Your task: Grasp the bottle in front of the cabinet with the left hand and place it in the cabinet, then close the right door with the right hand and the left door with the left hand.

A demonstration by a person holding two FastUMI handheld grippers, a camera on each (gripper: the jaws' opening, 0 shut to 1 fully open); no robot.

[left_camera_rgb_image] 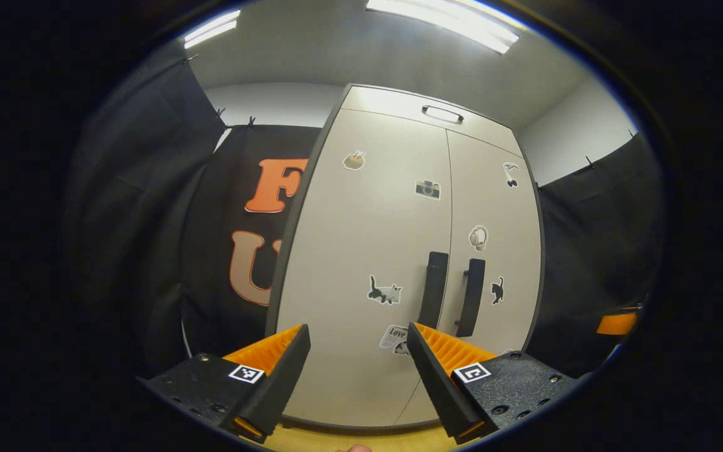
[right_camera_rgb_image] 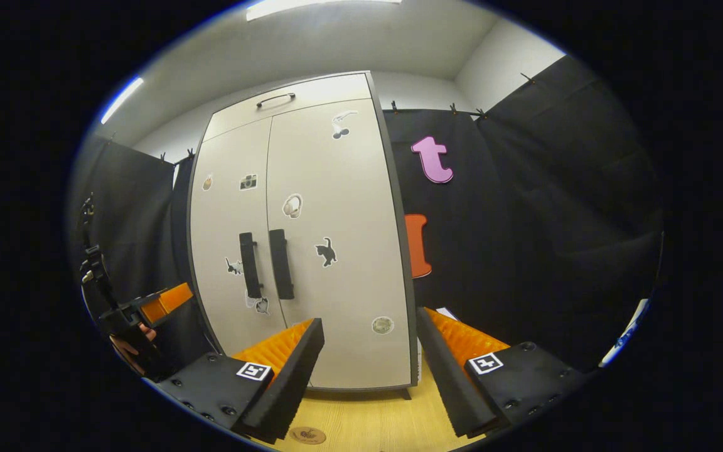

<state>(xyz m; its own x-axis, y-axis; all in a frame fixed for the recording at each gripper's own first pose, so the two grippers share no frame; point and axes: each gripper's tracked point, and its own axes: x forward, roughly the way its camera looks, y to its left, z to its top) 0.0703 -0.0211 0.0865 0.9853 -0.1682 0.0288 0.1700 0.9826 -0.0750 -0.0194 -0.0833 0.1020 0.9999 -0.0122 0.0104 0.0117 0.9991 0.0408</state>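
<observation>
A tall beige cabinet with stickers stands straight ahead, both doors closed, the two dark handles side by side at the seam. My left gripper is open, empty, a short way in front of the left door. In the right gripper view the same cabinet stands ahead and to the left, doors closed, handles together. My right gripper is open and holds nothing, off the cabinet's right front corner. The left gripper and the hand holding it appear at the far left there.
The cabinet rests on a light wooden surface. Black cloth walls close in behind and on both sides. A small round mark lies on the wood near my right gripper. A drawer with a handle tops the cabinet.
</observation>
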